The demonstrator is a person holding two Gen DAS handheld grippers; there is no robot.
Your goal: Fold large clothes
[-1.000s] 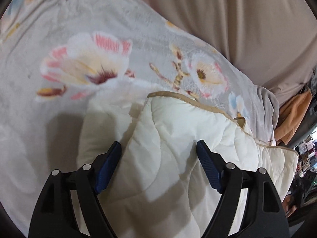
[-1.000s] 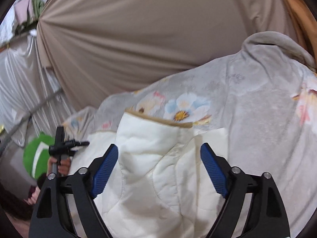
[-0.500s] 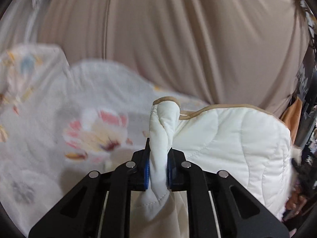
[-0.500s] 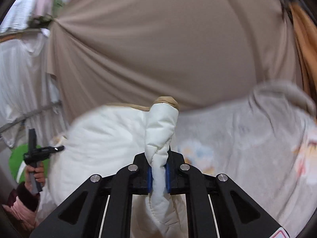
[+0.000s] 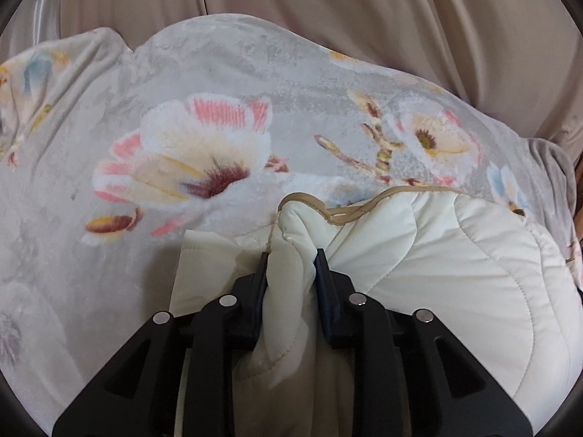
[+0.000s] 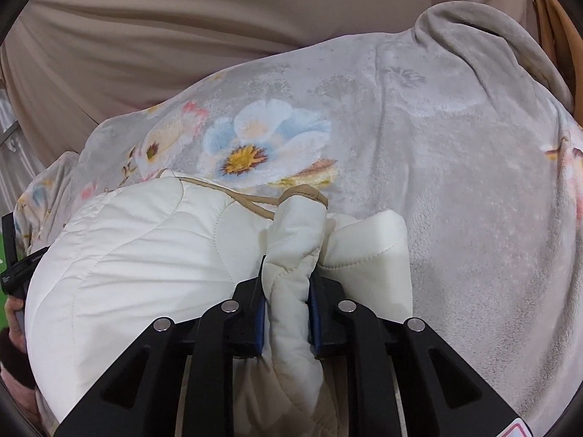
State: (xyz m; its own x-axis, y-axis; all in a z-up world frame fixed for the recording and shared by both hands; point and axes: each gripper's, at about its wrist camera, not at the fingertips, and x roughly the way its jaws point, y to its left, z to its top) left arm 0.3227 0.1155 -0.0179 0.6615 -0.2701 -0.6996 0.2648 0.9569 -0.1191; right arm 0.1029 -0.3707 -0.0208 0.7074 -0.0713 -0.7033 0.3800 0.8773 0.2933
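While both tools clamp cream jacket [image 5: 455,273] | floral blanket [image 5: 109,255] underneath | beige curtain [image 6: 182,18] behind

Evenly lit in both views by soft, diffuse indoor light, moderately bright, with no harsh glare. Soft shadows thrown on the floral blanket [image 5: 204,83] to the left of the quilted cream garment [image 5: 455,276] in the left view, and to its right [image 6: 120,266] in the right view. Strong fisheye bending throughout, with black vignette at the corners. Sharp focus at centre; slight smear on the beige curtain [image 5: 400,11] near the upper right rim. Mild sheen on the garment's stitched panels
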